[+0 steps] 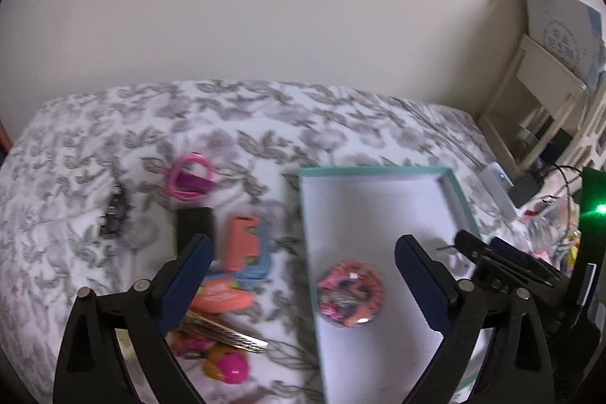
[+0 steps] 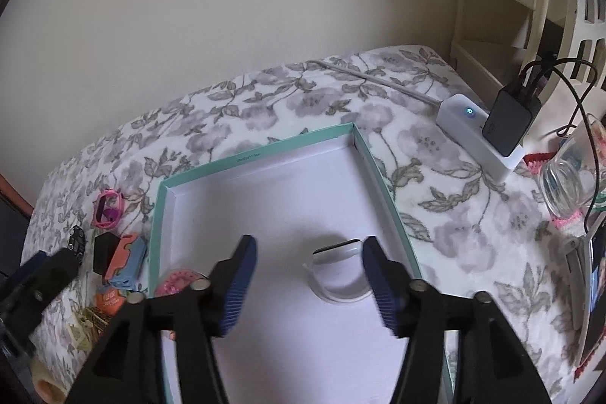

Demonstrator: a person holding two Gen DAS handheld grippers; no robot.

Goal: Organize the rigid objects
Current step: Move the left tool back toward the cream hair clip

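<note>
both drops look done: left gripper point(image 1: 303, 267) spread wide over pink round toy point(image 1: 348, 293), right gripper point(image 2: 310, 275) spread w/ nothing pinched over white round thing point(image 2: 339, 271), both in teal-rimmed box point(image 2: 265, 151); lift straight up, don't nudge either, then go for pile on bedspread point(image 1: 265, 116)

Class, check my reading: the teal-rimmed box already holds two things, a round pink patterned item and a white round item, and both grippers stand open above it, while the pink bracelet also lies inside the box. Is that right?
Not quite. The pink bracelet lies outside the teal-rimmed box, on the flowered bedspread, as the left wrist view shows. The rest stands: the round pink patterned item and white round item are inside, and the left gripper and right gripper are open.
</note>
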